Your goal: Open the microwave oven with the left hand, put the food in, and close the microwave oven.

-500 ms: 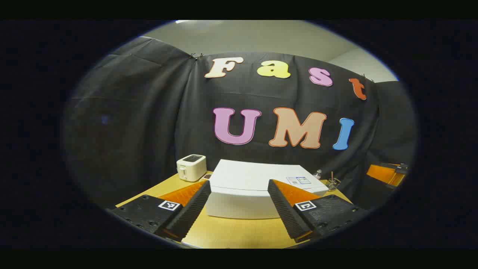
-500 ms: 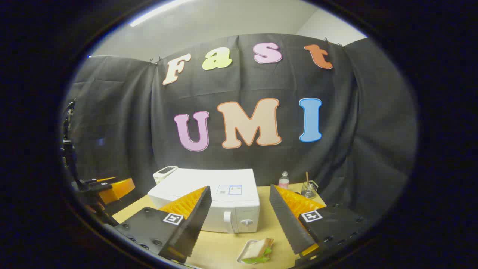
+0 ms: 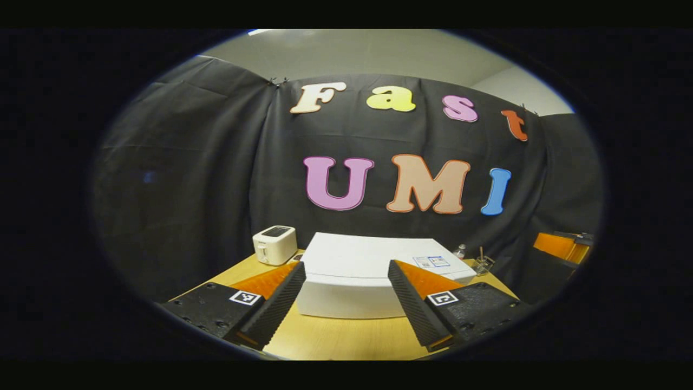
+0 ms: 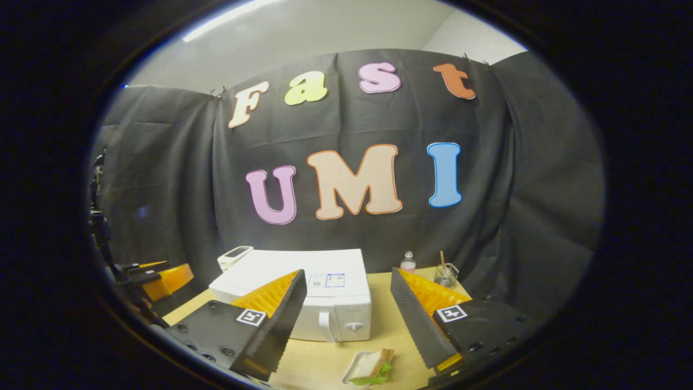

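— On the table, where is the microwave oven (image 4: 303,295)?

— Right in the middle of the wooden table (image 3: 335,338), with its door shut. It faces me so my left gripper (image 3: 341,303) can get to the door. That gripper is wide open, holding nothing, up in the air in front of the box.

— And the food?

— The sandwich (image 4: 371,365) sits in a little tray (image 4: 352,368) just in front of the oven, down by the knob (image 4: 353,327). My right gripper (image 4: 349,319) hangs open above it, ready to pick it up, I think.

— What else is there?

— A toaster (image 3: 275,245) is beside the oven. A small bottle (image 4: 407,262) and a glass (image 4: 446,276) with a stick in it, maybe a spoon, stand at the back, out of the way.
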`<state>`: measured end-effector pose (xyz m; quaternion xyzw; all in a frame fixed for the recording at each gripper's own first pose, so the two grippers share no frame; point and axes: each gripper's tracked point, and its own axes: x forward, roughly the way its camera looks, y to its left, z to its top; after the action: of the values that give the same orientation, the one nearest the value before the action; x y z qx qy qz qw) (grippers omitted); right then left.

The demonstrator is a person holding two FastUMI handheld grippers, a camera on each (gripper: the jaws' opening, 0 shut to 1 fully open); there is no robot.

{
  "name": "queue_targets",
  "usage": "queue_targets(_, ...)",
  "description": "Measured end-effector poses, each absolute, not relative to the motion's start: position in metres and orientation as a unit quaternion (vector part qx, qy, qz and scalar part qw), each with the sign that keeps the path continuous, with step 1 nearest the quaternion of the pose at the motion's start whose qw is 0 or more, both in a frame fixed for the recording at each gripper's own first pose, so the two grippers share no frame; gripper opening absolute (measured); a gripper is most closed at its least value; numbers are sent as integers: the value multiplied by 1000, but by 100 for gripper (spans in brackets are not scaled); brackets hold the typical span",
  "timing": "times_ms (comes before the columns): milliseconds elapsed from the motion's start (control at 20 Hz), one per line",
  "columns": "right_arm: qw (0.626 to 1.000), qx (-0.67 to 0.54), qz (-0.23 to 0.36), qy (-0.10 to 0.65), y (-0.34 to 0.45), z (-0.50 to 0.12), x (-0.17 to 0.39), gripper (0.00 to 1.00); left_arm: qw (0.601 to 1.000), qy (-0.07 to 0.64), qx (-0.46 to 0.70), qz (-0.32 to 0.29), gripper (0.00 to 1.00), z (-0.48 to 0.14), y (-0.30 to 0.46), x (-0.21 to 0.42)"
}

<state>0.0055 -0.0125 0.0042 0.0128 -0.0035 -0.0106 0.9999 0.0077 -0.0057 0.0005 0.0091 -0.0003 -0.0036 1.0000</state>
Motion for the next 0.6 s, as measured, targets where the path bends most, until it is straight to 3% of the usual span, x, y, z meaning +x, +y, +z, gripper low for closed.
queue_targets(50,1000,13,-11,-5,-13,5,5,91,1000,-1,9,-3,99,1,-7,7)
queue_targets(150,1000,13,-12,-7,-14,6,5,91,1000,-6,15,0,95,3,-5,5)
queue_targets(250,1000,13,-12,-7,-14,7,3,91,1000,-7,23,2,99,3,-6,4)
queue_targets(300,1000,12,-12,-7,-15,6,1,91,1000,-6,26,0,95,3,-7,4)
queue_targets(350,1000,11,-13,-7,-16,5,0,91,1000,-6,28,-1,99,2,-8,3)
queue_targets(400,1000,11,-15,-6,-18,4,-1,91,1000,-5,30,-5,96,1,-11,3)
queue_targets(600,1000,14,-22,2,-23,-4,-6,91,999,15,36,-21,99,-16,-22,4)
